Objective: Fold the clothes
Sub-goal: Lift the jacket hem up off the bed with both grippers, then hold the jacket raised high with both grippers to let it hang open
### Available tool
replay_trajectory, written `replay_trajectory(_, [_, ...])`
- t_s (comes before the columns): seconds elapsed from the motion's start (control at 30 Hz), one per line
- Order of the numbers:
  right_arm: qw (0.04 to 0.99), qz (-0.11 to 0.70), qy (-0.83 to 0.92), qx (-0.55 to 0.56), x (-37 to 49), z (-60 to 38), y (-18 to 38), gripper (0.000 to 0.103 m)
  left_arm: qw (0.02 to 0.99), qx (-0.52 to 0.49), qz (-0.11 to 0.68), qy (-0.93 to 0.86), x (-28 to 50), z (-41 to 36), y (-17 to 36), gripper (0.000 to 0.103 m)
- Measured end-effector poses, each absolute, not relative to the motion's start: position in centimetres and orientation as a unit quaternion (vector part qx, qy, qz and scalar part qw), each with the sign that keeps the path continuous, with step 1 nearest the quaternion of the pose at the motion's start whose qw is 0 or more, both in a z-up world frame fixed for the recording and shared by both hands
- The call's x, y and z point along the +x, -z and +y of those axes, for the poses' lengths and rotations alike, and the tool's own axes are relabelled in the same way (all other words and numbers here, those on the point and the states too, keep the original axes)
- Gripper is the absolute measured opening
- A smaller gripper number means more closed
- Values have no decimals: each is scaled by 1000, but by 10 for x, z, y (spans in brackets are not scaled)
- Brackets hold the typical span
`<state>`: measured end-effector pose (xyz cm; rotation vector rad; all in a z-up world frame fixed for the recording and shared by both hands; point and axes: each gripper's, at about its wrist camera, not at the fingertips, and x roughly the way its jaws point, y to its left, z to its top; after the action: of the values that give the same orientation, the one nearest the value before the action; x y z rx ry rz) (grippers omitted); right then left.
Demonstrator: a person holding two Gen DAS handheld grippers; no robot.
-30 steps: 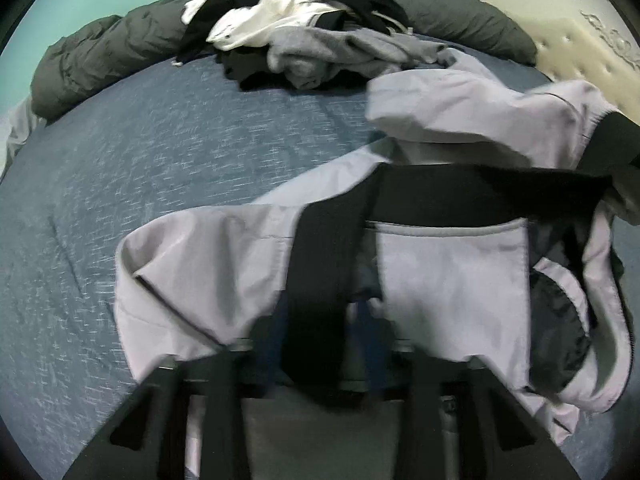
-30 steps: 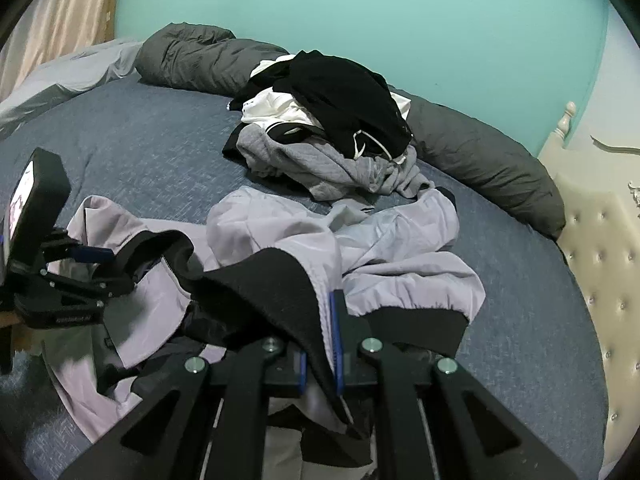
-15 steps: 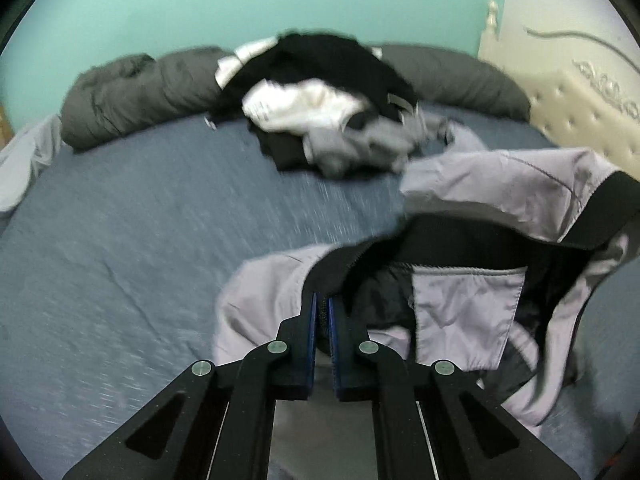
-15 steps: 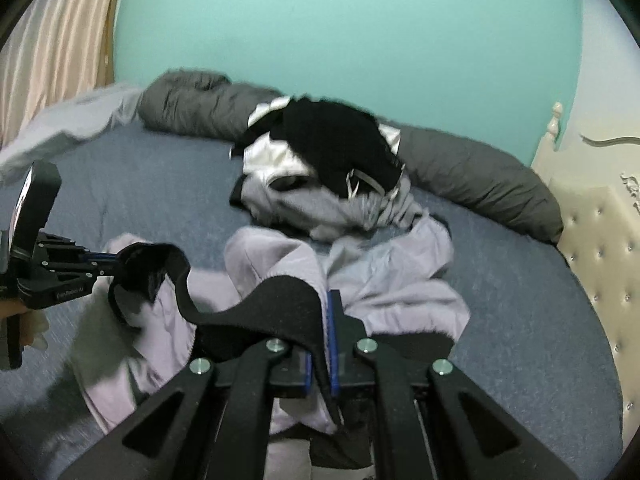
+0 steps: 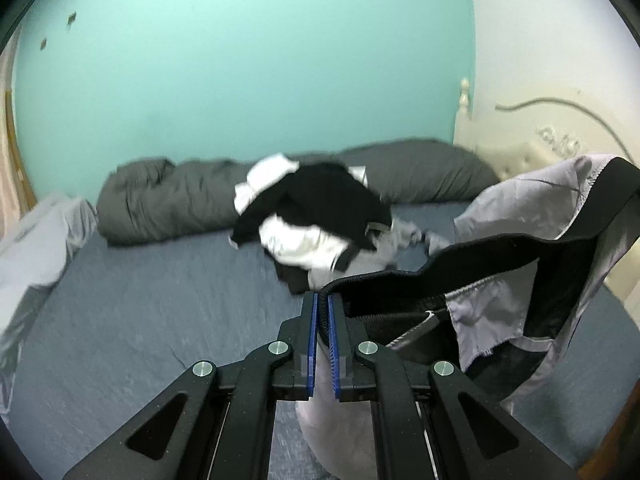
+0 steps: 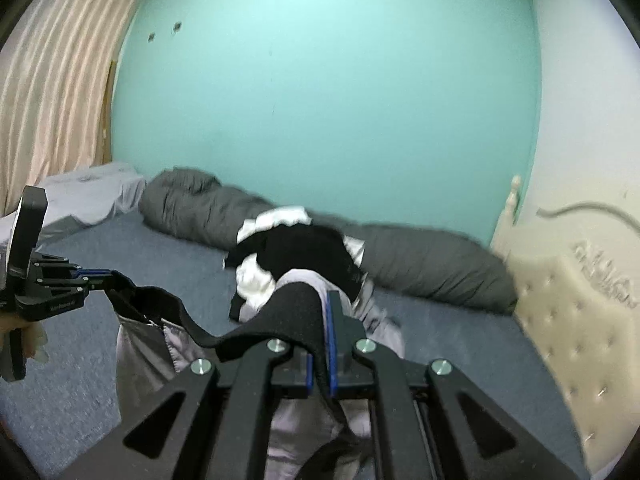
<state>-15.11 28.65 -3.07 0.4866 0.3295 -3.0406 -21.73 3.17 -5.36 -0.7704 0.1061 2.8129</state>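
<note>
A light grey garment with a black elastic waistband hangs in the air between my two grippers above the blue bed. My left gripper is shut on one end of the waistband; the grey fabric drapes to its right. My right gripper is shut on the other end of the waistband. The left gripper also shows in the right wrist view, held at the left, with the band stretched between the two.
A pile of black, white and grey clothes lies mid-bed. Rolled dark grey bedding lies along the teal wall. A cream tufted headboard is at right. A pale sheet and curtain are at left.
Both grippers have lifted the garment up off the bed, and the cameras have tilted up toward the wall. The waistband is now pulled out between them.
</note>
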Motion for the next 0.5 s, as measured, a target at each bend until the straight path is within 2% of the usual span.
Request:
replay_trajectory(0.3, [6, 118, 988, 100, -97, 287, -68, 4, 99, -179, 49, -978, -165, 15, -74, 5])
replay_trajectory(0.5, [7, 104, 991, 81, -76, 292, -125, 4, 91, -149, 67, -982, -132, 5, -128, 5])
